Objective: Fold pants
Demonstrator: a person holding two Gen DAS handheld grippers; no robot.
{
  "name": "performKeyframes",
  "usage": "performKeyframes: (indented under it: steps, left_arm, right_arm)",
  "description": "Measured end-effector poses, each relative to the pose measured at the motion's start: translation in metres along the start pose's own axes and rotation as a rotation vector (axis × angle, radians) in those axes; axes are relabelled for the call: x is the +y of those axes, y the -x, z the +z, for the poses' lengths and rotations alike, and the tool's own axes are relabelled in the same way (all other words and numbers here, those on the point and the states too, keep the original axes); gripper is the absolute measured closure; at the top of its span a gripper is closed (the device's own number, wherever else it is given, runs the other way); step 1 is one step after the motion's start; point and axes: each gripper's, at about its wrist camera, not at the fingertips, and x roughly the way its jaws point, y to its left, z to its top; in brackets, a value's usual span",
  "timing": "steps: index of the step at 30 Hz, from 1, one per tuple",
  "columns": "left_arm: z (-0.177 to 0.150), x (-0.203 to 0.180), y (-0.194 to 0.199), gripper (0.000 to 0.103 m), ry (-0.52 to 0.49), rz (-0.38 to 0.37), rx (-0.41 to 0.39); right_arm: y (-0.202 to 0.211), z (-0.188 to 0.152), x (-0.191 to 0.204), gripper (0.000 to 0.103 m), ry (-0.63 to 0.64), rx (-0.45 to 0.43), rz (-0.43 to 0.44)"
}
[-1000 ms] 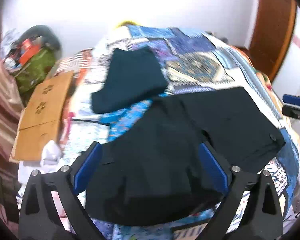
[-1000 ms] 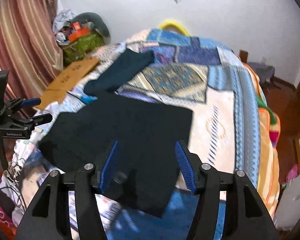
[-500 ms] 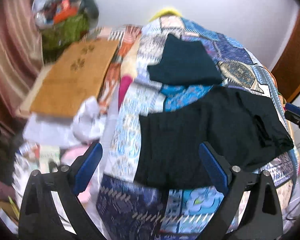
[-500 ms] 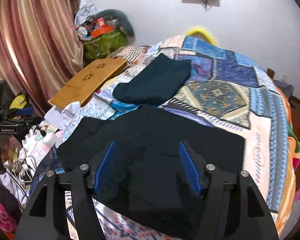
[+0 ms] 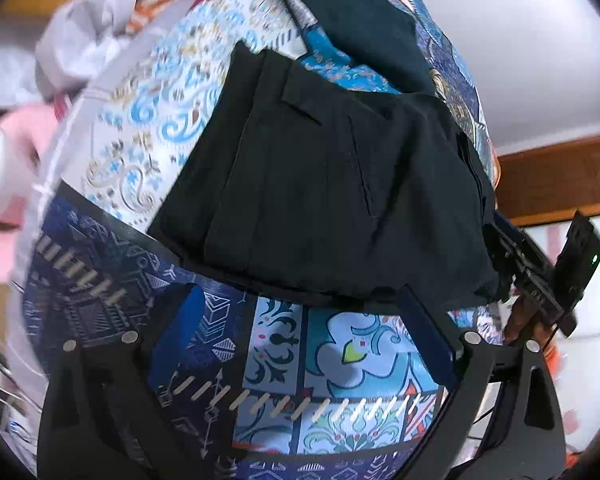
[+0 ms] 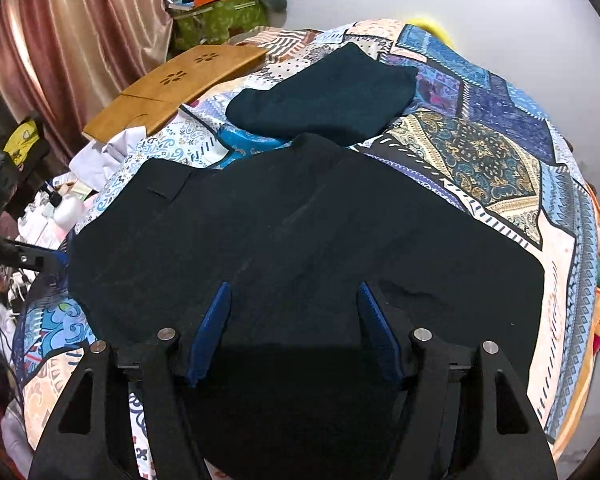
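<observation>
Black folded fabric pants (image 6: 300, 240) flat on patchwork bedspread (image 6: 500, 160); right gripper (image 6: 294, 332) spread, empty, above near hem; left gripper (image 5: 300, 340) spread, just short of waistband edge; bare bedspread beyond.

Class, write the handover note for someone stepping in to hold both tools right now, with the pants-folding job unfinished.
Left tool: open and empty, over the patterned bedspread just short of the near edge of the black pants.
Right tool: open, nothing gripped, above the pants; its jaws have just been opening slightly.
Pants: lying spread on the bed, not lifted.
A dark folded garment lies beyond them, touching or slightly overlapping their far edge.
Done: both tools brought to the pants.
Left: grip the pants and make the folds.
</observation>
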Motion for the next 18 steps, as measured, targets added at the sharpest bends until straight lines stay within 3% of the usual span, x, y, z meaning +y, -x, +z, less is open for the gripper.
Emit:
performKeyframes:
  steps: [4,9,18]
  left_arm:
    - [0.002,0.013,-0.011,0.005,0.097,-0.083,0.028]
    - [0.011,0.016,-0.021,0.005,0.141,-0.116,0.004]
    - [0.028,0.018,-0.037,0.009,0.184,-0.074,-0.035]
  right_arm:
    - [-0.002,0.001,0.001,0.036,0.007,0.002,0.005]
    - [-0.005,0.001,0.003,0.034,0.009,0.002,0.01]
    - [-0.006,0.001,0.002,0.033,-0.004,-0.003,0.018]
